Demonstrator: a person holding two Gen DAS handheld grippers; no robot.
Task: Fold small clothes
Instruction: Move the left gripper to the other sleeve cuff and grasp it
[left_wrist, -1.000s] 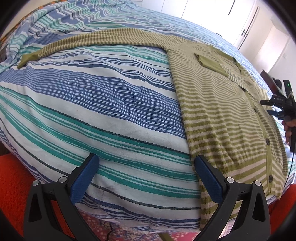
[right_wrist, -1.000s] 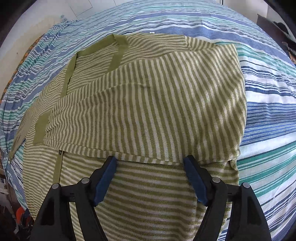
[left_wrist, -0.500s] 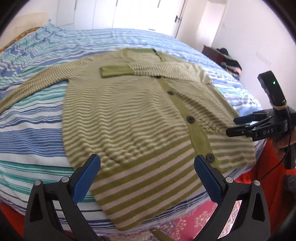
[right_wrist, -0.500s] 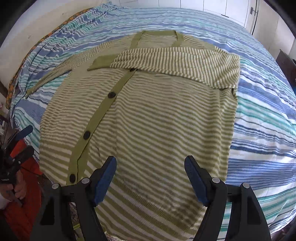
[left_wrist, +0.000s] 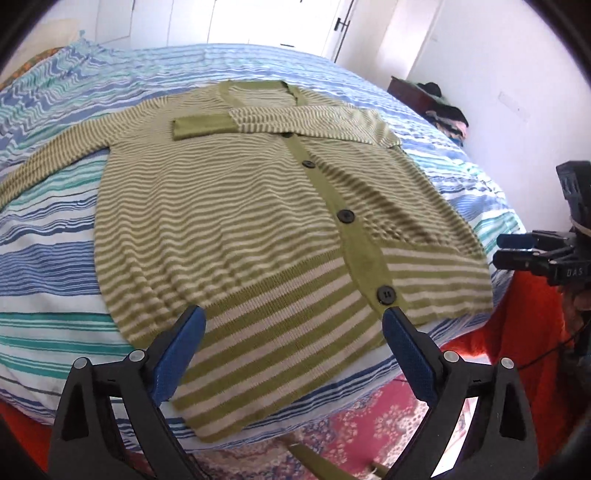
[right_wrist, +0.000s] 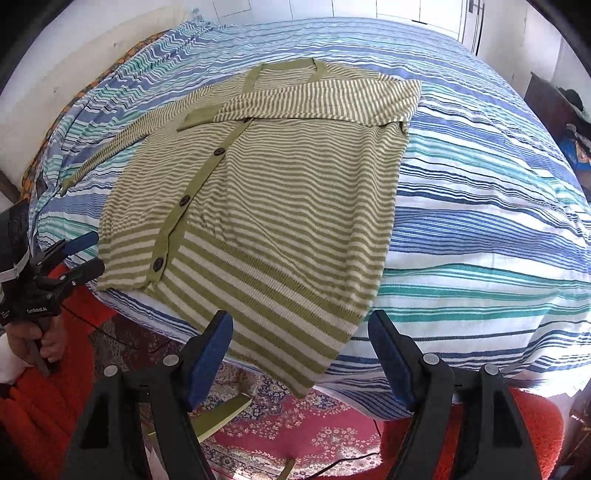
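Observation:
A green and cream striped cardigan (left_wrist: 236, 221) lies flat, buttoned, on the striped bed; it also shows in the right wrist view (right_wrist: 280, 192). Its right sleeve (right_wrist: 325, 99) is folded across the chest, with the green cuff (left_wrist: 201, 127) on the front. The other sleeve (left_wrist: 48, 162) stretches out to the left over the cover. My left gripper (left_wrist: 293, 349) is open and empty, just before the hem's left half. My right gripper (right_wrist: 301, 354) is open and empty, before the hem's right corner. Each gripper shows in the other's view, the right one (left_wrist: 532, 251) and the left one (right_wrist: 74, 258).
The bed cover (right_wrist: 480, 206) has blue, teal and white stripes. A red patterned rug (right_wrist: 314, 428) and orange-red fabric (left_wrist: 524, 332) lie below the bed's near edge. White wardrobe doors (left_wrist: 266, 22) stand behind the bed. A dark cabinet with clothes (left_wrist: 432, 99) stands at the right wall.
Both grippers have drawn back from over the cardigan to the bed's near edge. The left view has swung right, from the outstretched sleeve side to face the hem.

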